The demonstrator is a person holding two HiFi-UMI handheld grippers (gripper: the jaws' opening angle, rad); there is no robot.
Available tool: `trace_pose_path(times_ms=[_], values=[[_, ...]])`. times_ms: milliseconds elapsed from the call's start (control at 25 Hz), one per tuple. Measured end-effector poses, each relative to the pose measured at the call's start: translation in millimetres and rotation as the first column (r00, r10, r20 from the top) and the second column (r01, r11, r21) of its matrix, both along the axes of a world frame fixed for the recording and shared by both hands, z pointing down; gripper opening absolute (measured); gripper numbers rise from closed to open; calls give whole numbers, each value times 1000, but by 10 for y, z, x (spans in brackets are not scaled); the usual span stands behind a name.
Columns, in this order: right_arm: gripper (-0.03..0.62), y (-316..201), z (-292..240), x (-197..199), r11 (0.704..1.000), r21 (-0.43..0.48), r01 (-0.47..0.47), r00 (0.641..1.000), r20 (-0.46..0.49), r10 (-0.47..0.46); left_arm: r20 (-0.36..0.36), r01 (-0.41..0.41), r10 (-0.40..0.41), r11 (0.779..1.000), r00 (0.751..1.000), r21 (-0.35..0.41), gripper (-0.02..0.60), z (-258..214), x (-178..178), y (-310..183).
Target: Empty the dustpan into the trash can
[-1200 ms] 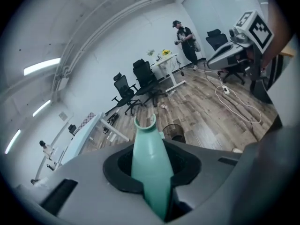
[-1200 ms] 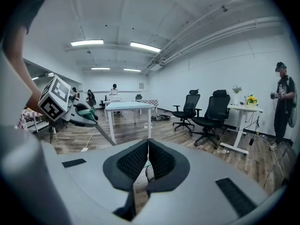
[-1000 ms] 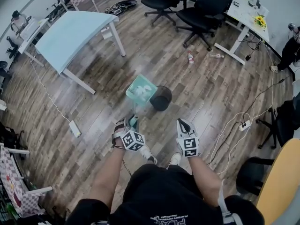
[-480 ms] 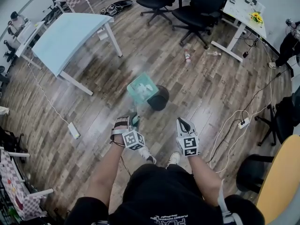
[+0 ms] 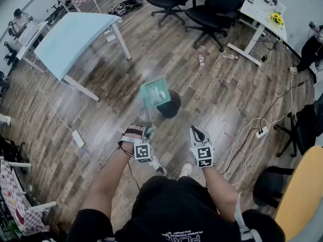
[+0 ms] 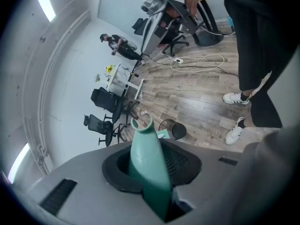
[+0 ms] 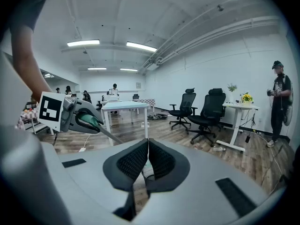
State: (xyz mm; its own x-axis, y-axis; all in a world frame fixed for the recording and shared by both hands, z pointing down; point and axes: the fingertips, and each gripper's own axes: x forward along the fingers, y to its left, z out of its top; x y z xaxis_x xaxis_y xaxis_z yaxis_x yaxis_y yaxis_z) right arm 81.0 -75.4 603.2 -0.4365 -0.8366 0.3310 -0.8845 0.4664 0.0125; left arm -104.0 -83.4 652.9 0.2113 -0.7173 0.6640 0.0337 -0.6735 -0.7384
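Dustpan (image 5: pixel 155 93) tipped up by the bin — left gripper (image 5: pixel 143 131) clamped on its green handle (image 6: pixel 145 168).
It hangs tilted over the black trash can (image 5: pixel 171 108) edge; the right gripper (image 5: pixel 196 131) — jaws pressed together, empty — waits alongside.

Black tee (image 5: pixel 171 210) with white print, black bottoms (image 5: pixel 151 195), white sneakers (image 5: pixel 160 168). Left gripper (image 5: pixel 145 130), right gripper (image 5: pixel 196 131): grey, black-white marker cubes (image 5: pixel 143 153), black ribbed pads (image 7: pixel 130 162).

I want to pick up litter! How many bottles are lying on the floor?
2. One bottle lies near the black chair, the other bottle by the white desk. More may hide under furniture.
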Motion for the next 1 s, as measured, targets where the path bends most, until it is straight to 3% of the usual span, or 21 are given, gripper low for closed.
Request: trace_pose_path(times_ms=[280,400,560,640,720,800,880,1000], values=[[25,32,-12,113,1000,3,-16,1000,3,16,102,-75,73,997,992,18,109,54,34,22],[25,68,-5,132,1000,1,-23,1000,6,23,148,-97,99,995,984,-20,106,117,68,90],[25,95,5,123,1000,0,-23,1000,13,23,233,-125,131,991,964,-38,100,258,84,119],[25,93,0,118,1000,1,-21,1000,15,21,269,-149,144,989,952,-4,100,226,134,103],[25,87,-3,119,1000,3,-19,1000,16,19,280,-172,147,983,949,64,98,119,206,58],[25,86,3,120,1000,4,-19,1000,17,18,296,-186,172,982,940,20,98,183,219,133],[25,93,16,118,1000,4,-18,1000,17,18,273,-223,208,975,939,24,98,237,298,192],[25,88,18,118,1000,2,-13,1000,20,13,407,-272,269,961,873,-51,98,383,203,315]])
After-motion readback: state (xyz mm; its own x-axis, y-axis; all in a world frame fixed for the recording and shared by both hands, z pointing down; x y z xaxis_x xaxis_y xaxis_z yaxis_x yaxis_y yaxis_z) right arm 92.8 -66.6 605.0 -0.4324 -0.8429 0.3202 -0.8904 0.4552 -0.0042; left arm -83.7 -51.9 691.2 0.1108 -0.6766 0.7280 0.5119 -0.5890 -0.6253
